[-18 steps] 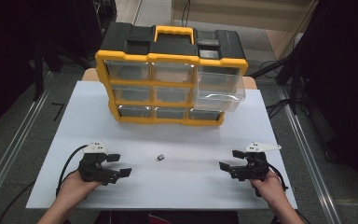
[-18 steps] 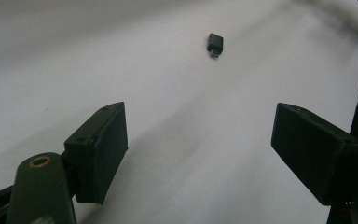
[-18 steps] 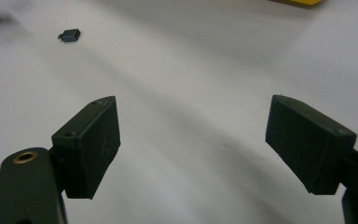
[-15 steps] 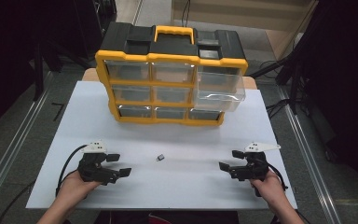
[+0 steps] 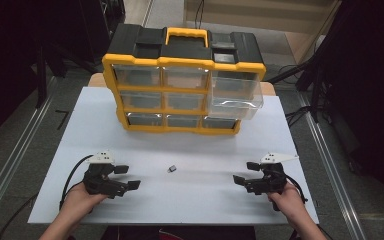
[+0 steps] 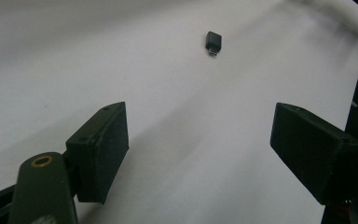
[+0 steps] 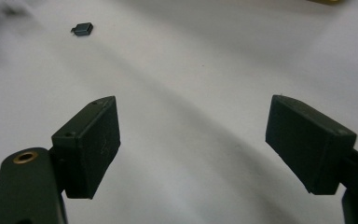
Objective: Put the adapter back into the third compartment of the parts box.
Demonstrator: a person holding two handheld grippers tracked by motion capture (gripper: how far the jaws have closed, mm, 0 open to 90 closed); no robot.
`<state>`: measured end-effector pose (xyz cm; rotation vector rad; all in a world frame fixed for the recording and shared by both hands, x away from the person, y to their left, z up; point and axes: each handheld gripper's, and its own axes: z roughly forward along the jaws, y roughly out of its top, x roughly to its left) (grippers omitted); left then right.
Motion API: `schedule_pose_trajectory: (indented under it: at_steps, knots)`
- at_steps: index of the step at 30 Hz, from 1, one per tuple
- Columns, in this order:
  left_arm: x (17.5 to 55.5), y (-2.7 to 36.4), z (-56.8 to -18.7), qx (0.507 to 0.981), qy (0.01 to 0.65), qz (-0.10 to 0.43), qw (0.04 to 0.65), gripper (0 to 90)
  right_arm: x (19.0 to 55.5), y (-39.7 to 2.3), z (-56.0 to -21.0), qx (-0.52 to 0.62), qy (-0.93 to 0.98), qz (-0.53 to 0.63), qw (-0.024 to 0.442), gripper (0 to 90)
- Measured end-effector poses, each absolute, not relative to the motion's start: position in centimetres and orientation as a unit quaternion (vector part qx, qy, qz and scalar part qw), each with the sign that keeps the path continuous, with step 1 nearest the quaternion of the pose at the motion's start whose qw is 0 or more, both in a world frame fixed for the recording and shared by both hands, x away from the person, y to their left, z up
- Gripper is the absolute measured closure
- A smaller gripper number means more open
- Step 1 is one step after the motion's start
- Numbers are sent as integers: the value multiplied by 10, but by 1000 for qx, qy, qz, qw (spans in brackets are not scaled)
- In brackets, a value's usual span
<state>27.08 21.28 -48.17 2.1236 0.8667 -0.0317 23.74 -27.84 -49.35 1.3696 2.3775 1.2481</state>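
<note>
The small black adapter point(image 5: 171, 169) lay near the desk's point(image 5: 195, 195) middle, long axis slanted, metal plug toward the near edge, between the left gripper point(image 5: 128, 177) and right gripper point(image 5: 244, 172), both open and empty.

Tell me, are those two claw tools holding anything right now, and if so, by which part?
Nothing is held. The left gripper and right gripper both stand open and empty, and the small black adapter lies alone on the white table between them.

black left gripper point(image 5: 127, 177), grey three-cornered plate, trailing black cable, brass eyelet, blocky fingers point(image 6: 100, 149)

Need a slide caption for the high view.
Both claws, left and right, open on the white table, flanking a small black adapter.
</note>
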Motion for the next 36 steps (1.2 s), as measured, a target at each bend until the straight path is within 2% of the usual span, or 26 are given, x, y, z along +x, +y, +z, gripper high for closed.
schedule_pose_trajectory:
  at_steps: [36]
  knots:
    - [271, 214, -481, 847, 337, -4, 411, 204, 237, -277, -494, 449, 792, 410, 61, 160]
